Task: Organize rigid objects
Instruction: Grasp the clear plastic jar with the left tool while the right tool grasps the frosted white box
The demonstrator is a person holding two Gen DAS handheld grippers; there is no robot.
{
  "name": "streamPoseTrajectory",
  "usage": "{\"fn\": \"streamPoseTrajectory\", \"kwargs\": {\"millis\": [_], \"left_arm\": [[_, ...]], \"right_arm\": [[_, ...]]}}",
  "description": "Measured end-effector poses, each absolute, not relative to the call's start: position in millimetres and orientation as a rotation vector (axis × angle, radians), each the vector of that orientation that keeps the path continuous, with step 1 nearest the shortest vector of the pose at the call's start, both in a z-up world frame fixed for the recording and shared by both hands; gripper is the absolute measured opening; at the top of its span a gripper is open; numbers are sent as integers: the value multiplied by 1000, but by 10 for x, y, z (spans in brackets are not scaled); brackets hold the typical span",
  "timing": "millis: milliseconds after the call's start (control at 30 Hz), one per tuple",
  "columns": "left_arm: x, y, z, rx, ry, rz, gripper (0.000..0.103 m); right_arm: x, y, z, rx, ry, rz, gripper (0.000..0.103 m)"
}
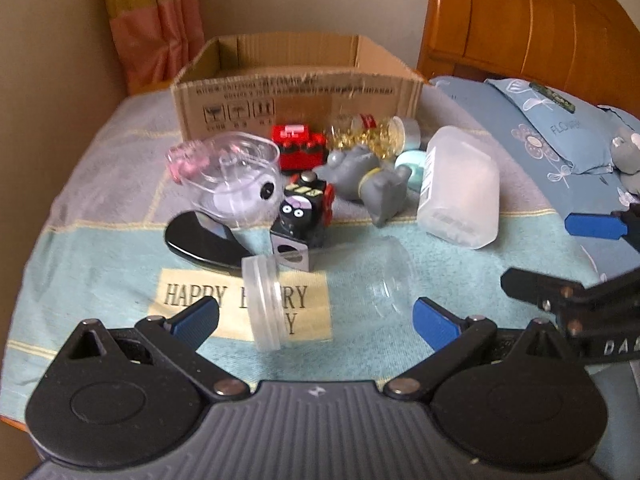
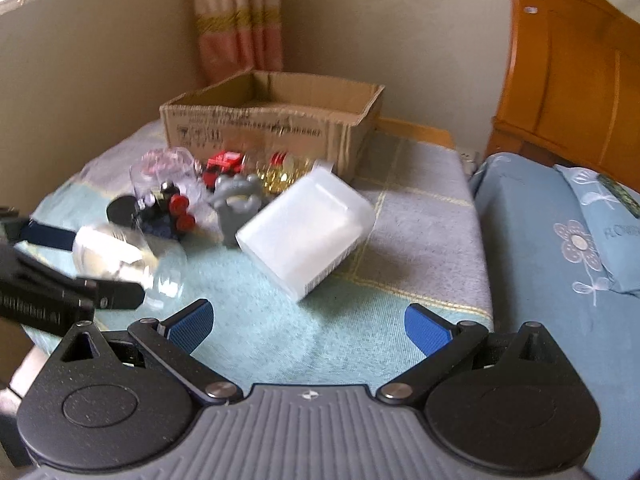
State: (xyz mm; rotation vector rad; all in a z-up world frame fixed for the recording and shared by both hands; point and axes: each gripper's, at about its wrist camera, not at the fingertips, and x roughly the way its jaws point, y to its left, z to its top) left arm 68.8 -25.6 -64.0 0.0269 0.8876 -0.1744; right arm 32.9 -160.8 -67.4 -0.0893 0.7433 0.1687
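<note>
Both grippers are hovering with fingers spread wide, gripping nothing. The left gripper (image 1: pixel 316 320) is facing a clear jar (image 1: pixel 320 292) lying on its side on the towel (image 1: pixel 100 248), just beyond its fingers. Behind the jar, toys are sitting clustered before the box (image 1: pixel 296 104): a black cube (image 1: pixel 300 220), a grey figure (image 1: pixel 368 180), a red block (image 1: pixel 300 148). Only the left view is showing the towel's lettering. The right gripper (image 2: pixel 308 326) is pointing at a frosted tub (image 2: pixel 308 228), with the bed (image 2: pixel 540 248) showing more fully alongside.
</note>
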Motion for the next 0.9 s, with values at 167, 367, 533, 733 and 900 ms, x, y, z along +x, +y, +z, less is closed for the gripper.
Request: {"fn": "streamPoseTrajectory", "kwargs": {"millis": [167, 367, 533, 733, 900], "left_arm": [[804, -275, -700, -5, 915, -173, 102], [869, -290, -738, -49, 935, -189, 102], [888, -215, -750, -80, 949, -175, 102], [877, -73, -716, -83, 948, -156, 102], [829, 105, -698, -78, 947, -138, 102]], "right_arm": [[469, -1690, -672, -147, 729, 238, 103], [843, -1768, -527, -210, 670, 343, 103], [1209, -1794, -510, -147, 702, 426, 103], [1216, -1733, -595, -109, 770, 491, 103], [1043, -1730, -597, -88, 813, 505, 103]]}}
